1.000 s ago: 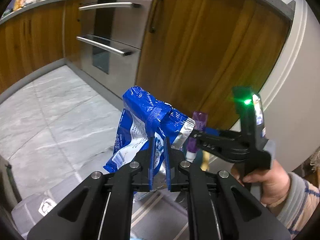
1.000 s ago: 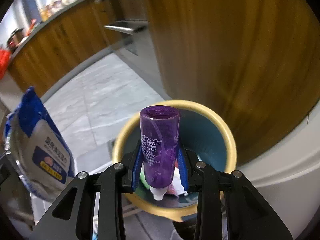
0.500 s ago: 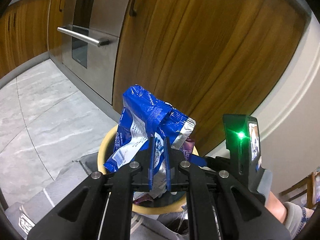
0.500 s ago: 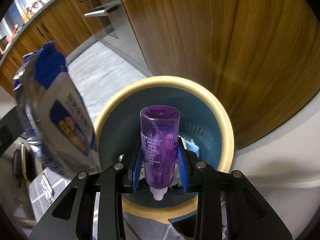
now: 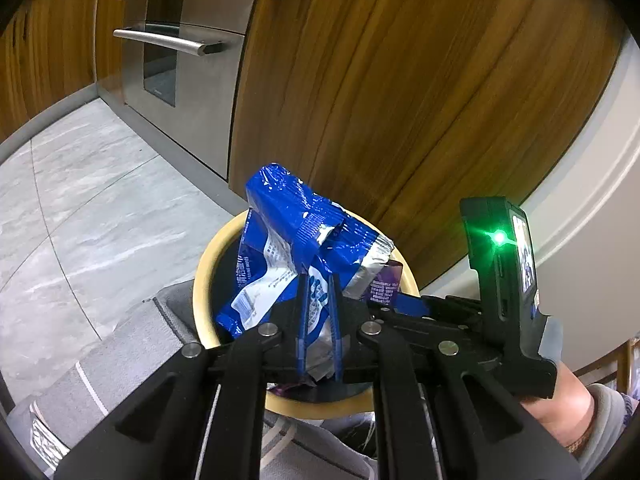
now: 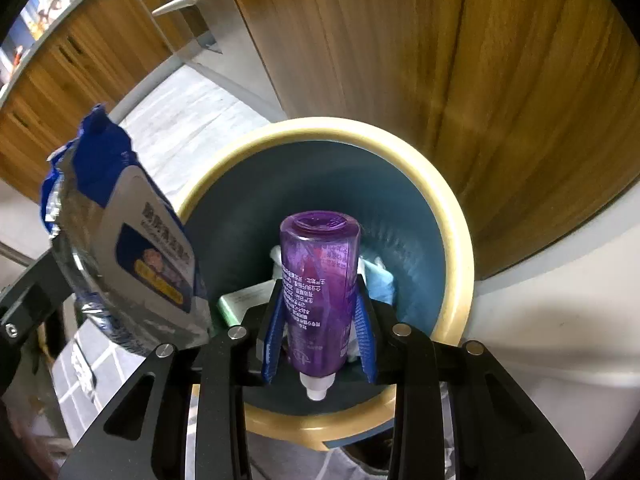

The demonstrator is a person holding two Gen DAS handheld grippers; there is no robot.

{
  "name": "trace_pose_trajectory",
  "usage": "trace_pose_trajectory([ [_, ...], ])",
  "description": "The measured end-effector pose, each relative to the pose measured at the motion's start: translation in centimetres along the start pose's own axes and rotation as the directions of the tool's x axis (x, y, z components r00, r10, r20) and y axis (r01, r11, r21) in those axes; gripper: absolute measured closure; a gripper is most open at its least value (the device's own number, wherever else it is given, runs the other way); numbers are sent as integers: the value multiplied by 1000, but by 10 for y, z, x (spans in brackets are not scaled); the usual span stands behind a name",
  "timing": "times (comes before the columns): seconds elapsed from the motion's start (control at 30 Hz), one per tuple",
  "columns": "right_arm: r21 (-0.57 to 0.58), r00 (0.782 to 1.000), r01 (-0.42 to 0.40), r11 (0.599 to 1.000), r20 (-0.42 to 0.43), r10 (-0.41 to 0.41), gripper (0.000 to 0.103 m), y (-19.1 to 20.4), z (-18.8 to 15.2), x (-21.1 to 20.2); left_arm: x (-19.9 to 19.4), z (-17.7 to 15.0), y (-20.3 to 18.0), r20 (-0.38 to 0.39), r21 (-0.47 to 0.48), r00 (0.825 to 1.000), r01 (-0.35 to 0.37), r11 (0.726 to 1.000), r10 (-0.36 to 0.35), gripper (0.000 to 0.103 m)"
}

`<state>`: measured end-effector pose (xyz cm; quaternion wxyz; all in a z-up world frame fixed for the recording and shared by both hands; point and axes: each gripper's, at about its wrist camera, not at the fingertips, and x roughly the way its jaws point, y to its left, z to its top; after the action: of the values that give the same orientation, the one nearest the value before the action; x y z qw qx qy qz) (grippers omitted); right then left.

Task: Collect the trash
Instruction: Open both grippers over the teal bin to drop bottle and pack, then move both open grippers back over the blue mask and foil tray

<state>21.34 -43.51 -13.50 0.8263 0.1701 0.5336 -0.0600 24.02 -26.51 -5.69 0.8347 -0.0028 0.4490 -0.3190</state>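
Observation:
My left gripper (image 5: 319,322) is shut on a crumpled blue and white snack bag (image 5: 296,232), which hangs over the round bin with the cream rim (image 5: 202,280). In the right wrist view the same bag (image 6: 132,264) shows at the left, beside the bin's rim (image 6: 456,240). My right gripper (image 6: 320,320) is shut on a purple plastic bottle (image 6: 320,276), cap toward the camera, held directly above the bin's dark blue inside. Crumpled paper and other trash lie at the bottom. In the left wrist view the right gripper (image 5: 404,300) reaches in from the right with the bottle (image 5: 386,284) partly hidden.
The bin stands on a grey mat (image 5: 132,344) against a wooden cabinet wall (image 5: 400,80). A steel oven front with bar handles (image 5: 168,40) is further left. Grey stone floor tiles (image 5: 88,200) stretch to the left. A white curved wall (image 6: 560,300) is at the right.
Both grippers have come down and closer over the bin, which now fills more of each view. The bag has moved in beside the bottle. Both grips are unchanged.

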Motion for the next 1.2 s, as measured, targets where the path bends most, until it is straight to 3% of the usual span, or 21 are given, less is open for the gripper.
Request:
trace_pose_trajectory([
  [0.2,5,1000,-6,1000,-6,6,65,5,9,4,-4,-3,12,-17,-45,1000,-24,999,24,90],
  [0.3,8,1000,-8,1000,13,8,60,4,10,1,-11,-6,13,-18,-46,999,-36,998,35,79],
  [0.57,-7,999,-14,1000,50,15,48,9,10,-12,-46,-19,14,1,-24,997,-75,997,75,65],
  [0.73,-43,997,-16,999,68,19,35,22,2,-28,-71,-33,24,4,-28,991,-131,991,131,51],
  [0.83,-67,996,-11,998,91,17,23,35,-3,-39,-90,-45,32,7,-38,986,-166,985,166,45],
  [0.9,-72,995,-12,997,102,20,23,39,-11,-48,-106,-53,38,16,-40,979,-204,978,205,35],
  [1.0,-105,991,-4,994,131,18,10,55,-23,-63,-127,-67,48,29,-44,969,-244,969,246,28],
  [1.2,-203,983,-8,979,180,46,7,88,-54,-90,-172,-101,82,44,-114,946,-314,943,320,19],
])
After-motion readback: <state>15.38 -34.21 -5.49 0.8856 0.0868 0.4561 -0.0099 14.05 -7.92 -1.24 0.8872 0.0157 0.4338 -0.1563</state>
